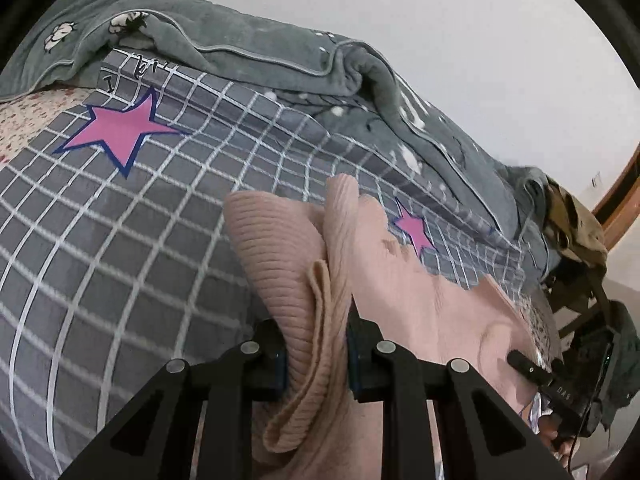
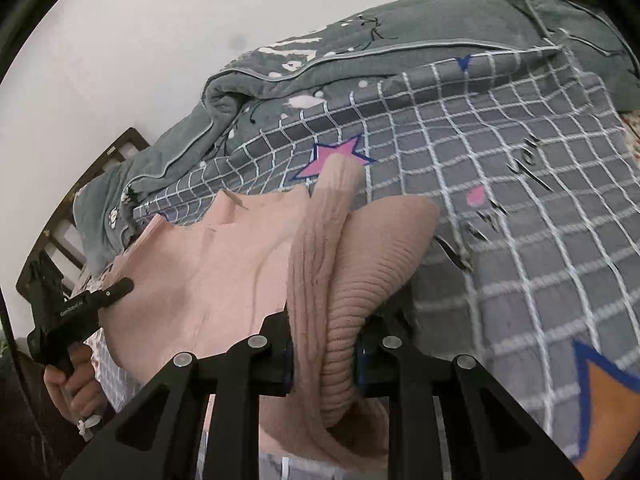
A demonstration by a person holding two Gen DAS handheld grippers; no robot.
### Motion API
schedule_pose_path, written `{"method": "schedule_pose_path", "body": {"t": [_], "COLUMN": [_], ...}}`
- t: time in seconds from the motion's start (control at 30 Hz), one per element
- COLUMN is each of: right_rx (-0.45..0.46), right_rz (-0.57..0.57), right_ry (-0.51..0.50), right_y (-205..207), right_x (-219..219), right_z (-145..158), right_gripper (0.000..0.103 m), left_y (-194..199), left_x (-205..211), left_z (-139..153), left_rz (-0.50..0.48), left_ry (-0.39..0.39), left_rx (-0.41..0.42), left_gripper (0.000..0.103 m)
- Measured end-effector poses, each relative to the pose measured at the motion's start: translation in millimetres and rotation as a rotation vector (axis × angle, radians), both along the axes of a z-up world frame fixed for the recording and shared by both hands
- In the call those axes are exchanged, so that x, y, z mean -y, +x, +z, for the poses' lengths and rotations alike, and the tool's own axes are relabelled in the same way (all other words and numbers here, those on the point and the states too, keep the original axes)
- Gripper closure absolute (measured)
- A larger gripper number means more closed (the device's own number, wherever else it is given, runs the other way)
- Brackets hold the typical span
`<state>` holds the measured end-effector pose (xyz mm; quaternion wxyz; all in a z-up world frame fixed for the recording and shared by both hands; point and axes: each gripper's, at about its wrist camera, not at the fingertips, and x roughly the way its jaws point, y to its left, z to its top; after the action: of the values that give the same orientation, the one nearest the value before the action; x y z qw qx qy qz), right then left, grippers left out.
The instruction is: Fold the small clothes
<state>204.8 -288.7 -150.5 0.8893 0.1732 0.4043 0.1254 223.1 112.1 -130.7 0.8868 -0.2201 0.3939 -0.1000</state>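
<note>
Left tongs (image 1: 314, 364) clamped on a bunched ribbed edge of the pink sweater (image 1: 420, 312). Right tongs (image 2: 326, 354) clamped likewise on the other ribbed edge. Sweater hangs between both tongs, its cloth stretched from one pair to the other, above the grey checked bed cover (image 1: 120, 260). Grey blanket (image 1: 248, 40) lies crumpled beyond the tongs, by the wall.

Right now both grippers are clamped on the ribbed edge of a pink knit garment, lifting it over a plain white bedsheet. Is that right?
Not quite: the cover under it is not plain white. The left wrist view shows a grey checked bedsheet with pink stars. The rest holds: the left gripper and right gripper are each clamped on the ribbed edge of the pink knit garment.
</note>
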Motion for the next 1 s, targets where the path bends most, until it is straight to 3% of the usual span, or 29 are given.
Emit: {"method": "schedule_pose_path", "body": {"t": [0.2, 0.37, 0.63, 0.8, 0.87, 1.0], "right_rx": [0.004, -0.027, -0.034, -0.014, 0.035, 0.121], "right_rz": [0.024, -0.022, -0.050, -0.055, -0.077, -0.093], "right_ry": [-0.032, -0.062, -0.054, -0.180, -0.268, -0.348], "right_y": [-29, -11, 14, 3, -10, -27], "right_x": [9, 9, 13, 8, 3, -13], "right_z": [-3, -32, -55, -39, -22, 6], "right_gripper": [0.081, 0.078, 0.072, 0.063, 0.062, 0.062], "left_y": [-29, -14, -2, 0, 1, 6], "left_x": [10, 4, -4, -9, -8, -3], "left_z": [-7, -28, -51, -60, -62, -61], "left_rz": [-0.019, 0.010, 0.013, 0.010, 0.002, -0.019], "left_ry": [0.048, 0.060, 0.072, 0.024, 0.019, 0.045], "left_rx": [-0.012, -0.055, -0.037, -0.042, -0.041, -0.046], "left_gripper": [0.081, 0.078, 0.070, 0.062, 0.060, 0.051]}}
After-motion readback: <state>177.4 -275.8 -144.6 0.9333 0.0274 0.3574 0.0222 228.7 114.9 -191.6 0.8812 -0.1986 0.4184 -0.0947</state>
